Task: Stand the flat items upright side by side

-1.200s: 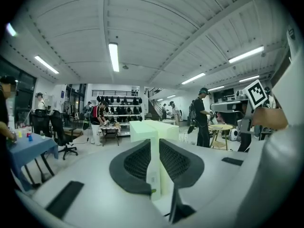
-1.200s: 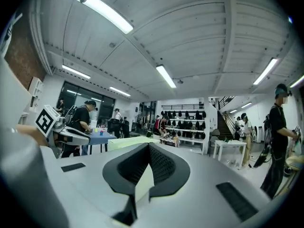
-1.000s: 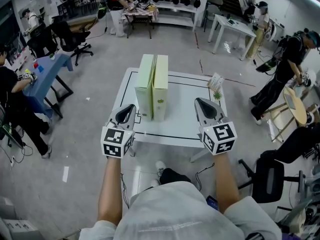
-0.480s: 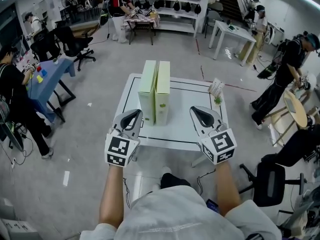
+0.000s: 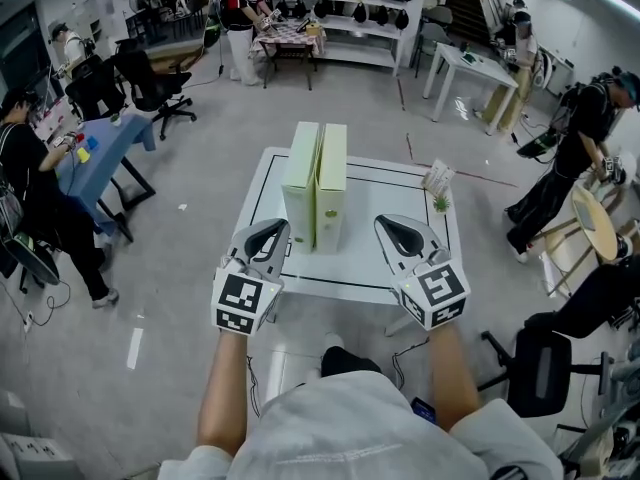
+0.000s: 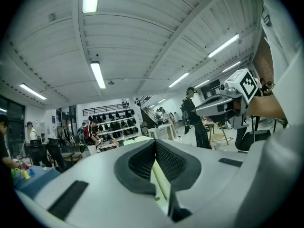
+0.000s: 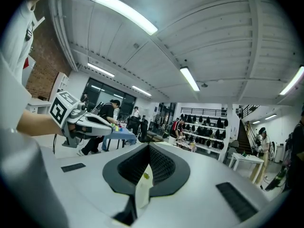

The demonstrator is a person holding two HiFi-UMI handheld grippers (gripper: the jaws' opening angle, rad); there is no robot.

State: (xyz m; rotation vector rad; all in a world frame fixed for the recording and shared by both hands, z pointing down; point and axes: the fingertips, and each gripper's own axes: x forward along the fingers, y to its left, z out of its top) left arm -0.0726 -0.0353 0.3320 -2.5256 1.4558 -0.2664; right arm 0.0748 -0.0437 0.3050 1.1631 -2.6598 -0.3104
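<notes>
The left tongs (image 5: 270,234) and right tongs (image 5: 393,230) were pressed together, empty, above the surface's (image 5: 372,268) near edge. Two pale-green boxes (image 5: 328,188) stood upright, touching, mid-surface; retreating straight back should avoid toppling them.

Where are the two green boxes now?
Head view: the two green boxes stand side by side on the white table, slightly left of its middle.

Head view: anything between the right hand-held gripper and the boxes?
No. In the head view only bare table separates the shut right hand-held gripper from the two upright boxes; nothing sits there.
</notes>
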